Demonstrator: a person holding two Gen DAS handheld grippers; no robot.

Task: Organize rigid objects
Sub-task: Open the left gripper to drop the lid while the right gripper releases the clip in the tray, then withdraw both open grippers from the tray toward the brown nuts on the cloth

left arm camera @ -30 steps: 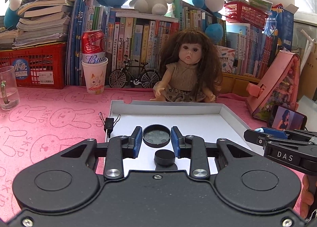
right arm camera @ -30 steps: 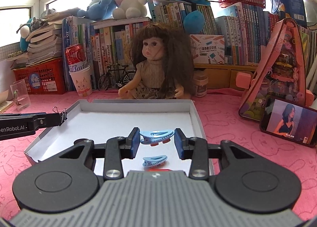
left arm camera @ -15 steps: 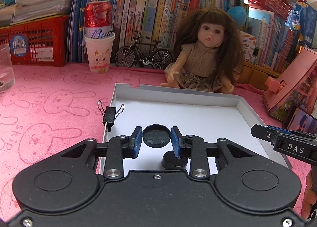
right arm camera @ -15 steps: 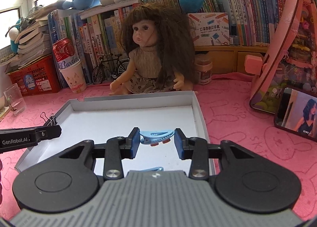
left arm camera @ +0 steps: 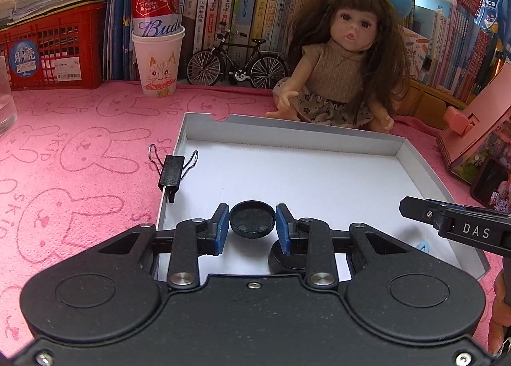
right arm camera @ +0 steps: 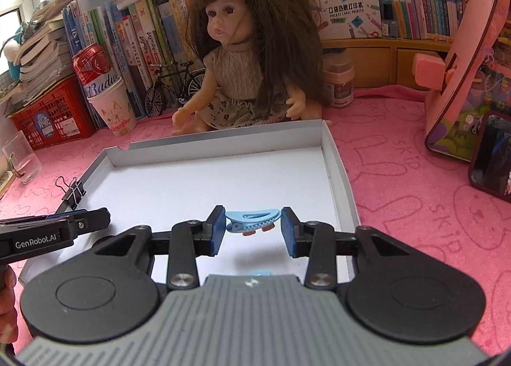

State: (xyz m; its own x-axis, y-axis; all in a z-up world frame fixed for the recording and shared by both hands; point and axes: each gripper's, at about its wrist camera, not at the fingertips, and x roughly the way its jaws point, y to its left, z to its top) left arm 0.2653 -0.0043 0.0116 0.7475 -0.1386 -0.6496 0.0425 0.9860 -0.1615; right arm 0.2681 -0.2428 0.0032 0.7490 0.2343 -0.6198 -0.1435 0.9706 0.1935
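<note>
Left claw [left arm camera: 252, 227]: blue pads pinch a black round lid [left arm camera: 252, 219] by its rim, held above the near left part of the white tray [left arm camera: 319, 139] (a second black disc [left arm camera: 286, 262] lies on the tray floor just below). Right claw [right arm camera: 252, 228]: narrowly spread jaws clamp a light-blue hair clip [right arm camera: 252, 220] endwise, over the tray's near right part.

Black round lid [left arm camera: 252, 219], blue hair clip [right arm camera: 253, 221], both held
</note>
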